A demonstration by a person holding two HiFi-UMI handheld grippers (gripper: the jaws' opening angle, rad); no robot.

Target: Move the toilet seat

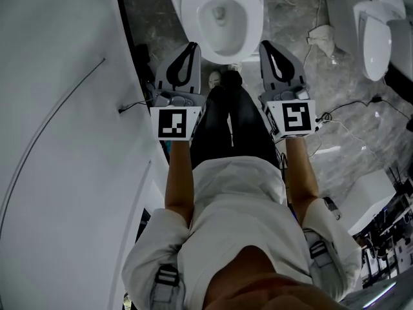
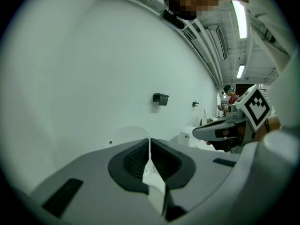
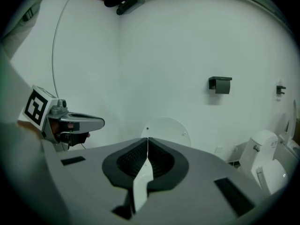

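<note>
The left claw [image 1: 191, 45] and right claw [image 1: 265, 44] are closed, empty; only the head view shows the toilet bowl [image 1: 253, 30].

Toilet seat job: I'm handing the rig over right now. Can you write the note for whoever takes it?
Left gripper: jaws shut with nothing between them, held in the air short of the toilet.
Right gripper: the same, alongside the left.
Toilet seat: looks to lie down on the bowl, straight ahead of the person. The lid stands up against the wall.
Done: nothing yet; neither gripper touches the seat.
Left: bring a gripper to the seat's front rim, probably open its jaws to take the rim, then move the seat.
</note>
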